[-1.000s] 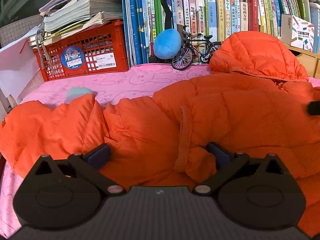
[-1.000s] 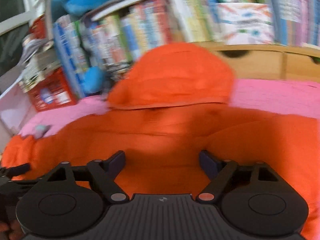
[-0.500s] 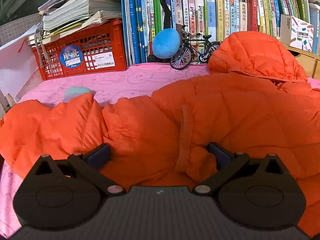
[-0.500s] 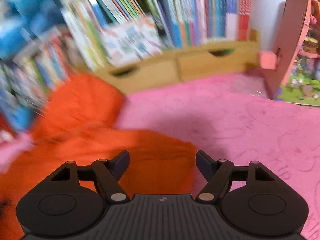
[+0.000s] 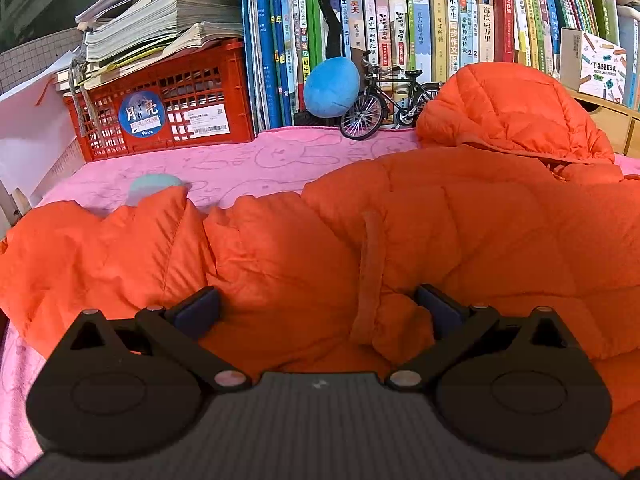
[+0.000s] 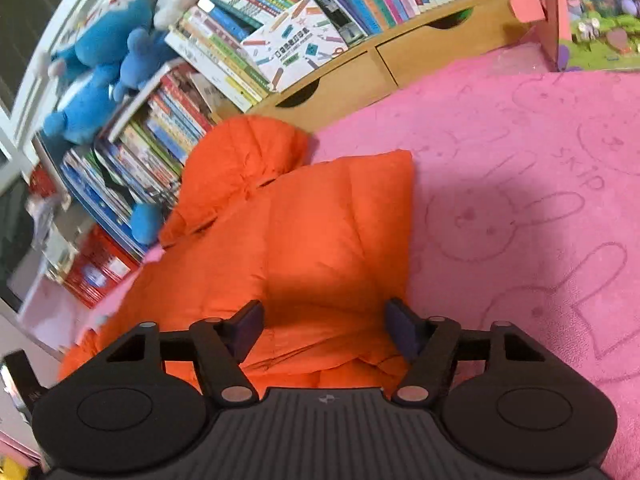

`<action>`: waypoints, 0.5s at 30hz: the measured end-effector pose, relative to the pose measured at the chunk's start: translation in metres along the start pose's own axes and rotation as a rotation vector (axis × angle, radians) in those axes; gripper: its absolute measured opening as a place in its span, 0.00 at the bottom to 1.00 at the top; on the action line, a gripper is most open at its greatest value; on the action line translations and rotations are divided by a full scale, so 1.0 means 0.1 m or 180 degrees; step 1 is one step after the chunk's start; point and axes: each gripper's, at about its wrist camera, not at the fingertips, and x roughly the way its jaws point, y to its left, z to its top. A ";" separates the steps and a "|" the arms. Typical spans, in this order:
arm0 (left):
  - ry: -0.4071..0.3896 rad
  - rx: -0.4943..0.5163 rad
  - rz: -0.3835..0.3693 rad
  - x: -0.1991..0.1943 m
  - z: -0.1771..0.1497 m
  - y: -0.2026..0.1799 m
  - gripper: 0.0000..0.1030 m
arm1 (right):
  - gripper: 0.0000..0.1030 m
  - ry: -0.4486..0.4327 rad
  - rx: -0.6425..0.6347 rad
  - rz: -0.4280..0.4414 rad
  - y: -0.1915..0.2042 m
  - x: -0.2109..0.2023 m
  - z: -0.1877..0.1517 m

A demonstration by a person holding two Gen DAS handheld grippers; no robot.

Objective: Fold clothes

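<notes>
Left wrist | orange puffer jacket (image 5: pixel 460 240) spread, rumpled | hood (image 5: pixel 508 108) up

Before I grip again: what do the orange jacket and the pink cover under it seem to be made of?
Orange jacket: likely thin synthetic shell over puffy fill; quilted channels, slight sheen, so possibly slippery. Pink cover: plush, matte fleece-like fabric, judging by its fuzzy nap and pressed-in bunny outlines.

1. An orange puffer jacket (image 5: pixel 440 240) is seen spread across a desk (image 5: pixel 248 164) covered in pink rabbit-print cloth, its hood (image 5: pixel 508 108) raised toward a row of books (image 5: pixel 420 20).
2. The left tool (image 5: pixel 316 312) is held low over the jacket, jaws wide apart, with bunched fabric and a placket strip between them.
3. A red crate (image 5: pixel 168 108), a blue plush ball (image 5: pixel 332 86) and a model bicycle (image 5: pixel 384 100) are lined up behind.
</notes>
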 end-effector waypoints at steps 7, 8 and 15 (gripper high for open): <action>-0.0011 -0.0067 -0.0061 0.00 0.00 0.04 1.00 | 0.70 -0.0157 -0.0808 -0.0667 0.50 -0.10 -0.24; -0.0021 -0.0103 -0.0094 -0.01 0.01 0.07 1.00 | 0.70 -0.0235 -0.1001 -0.0775 0.61 -0.15 -0.32; -0.0146 -0.0082 -0.0219 -0.44 -0.01 0.34 1.00 | 0.83 -0.0408 -0.1488 -0.0644 1.02 -0.49 -0.72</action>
